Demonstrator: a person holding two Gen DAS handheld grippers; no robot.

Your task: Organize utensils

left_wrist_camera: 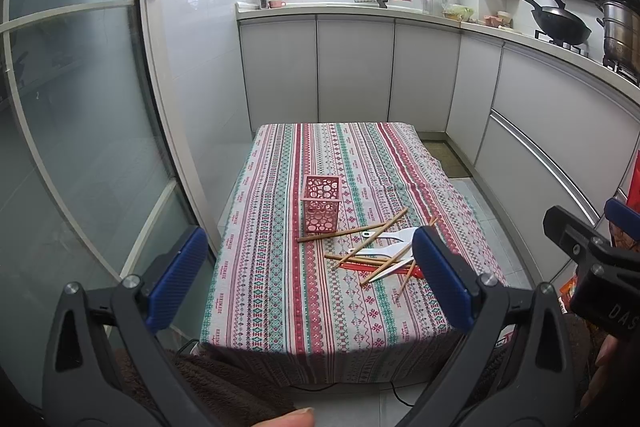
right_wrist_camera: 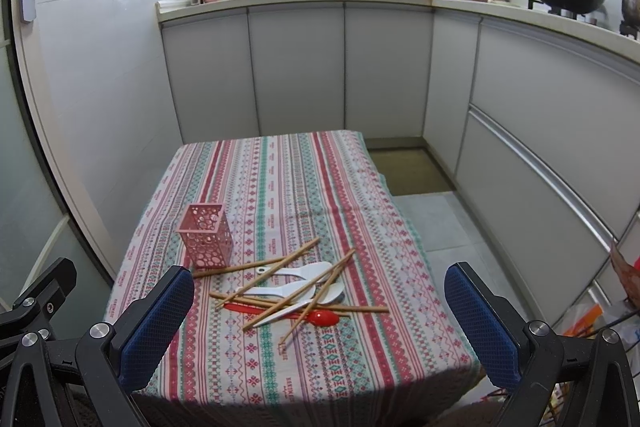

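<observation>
Nearest the lens: right gripper [right_wrist_camera: 318,327] is sitting with jaws spread wide, nothing between the blue pads [right_wrist_camera: 156,323], hovering short of the table's near edge. Left gripper [left_wrist_camera: 308,283] is doing the same, wide apart and empty, also back from the table [left_wrist_camera: 280,307]

Task items are all lying on the striped cloth: pink holder [right_wrist_camera: 206,235] is standing upright, looks empty from here, left of the pile. Just beside it and toward the near-right a tangle of chopsticks [right_wrist_camera: 280,263] is crossing over white spoons [right_wrist_camera: 304,273] and a red spoon [right_wrist_camera: 322,317]. One long chopstick is ending right at the holder's base

Judging this as the very start, nothing is in the holder yet

How I'd be doing the first pick:
- going for a top-layer chopstick, the ones riding over the spoons, not anything pinned underneath
- aligning the pads across the stick, not along it, and closing near mid-length so it isn't tipping
- lifting straight up before travelling, so the crossing sticks aren't dragged
- using the left gripper to steady the holder, it looks light and likely to topple when a stick hits the rim
- leaving spoons for later, once the sticks lying on them are cleared
</observation>
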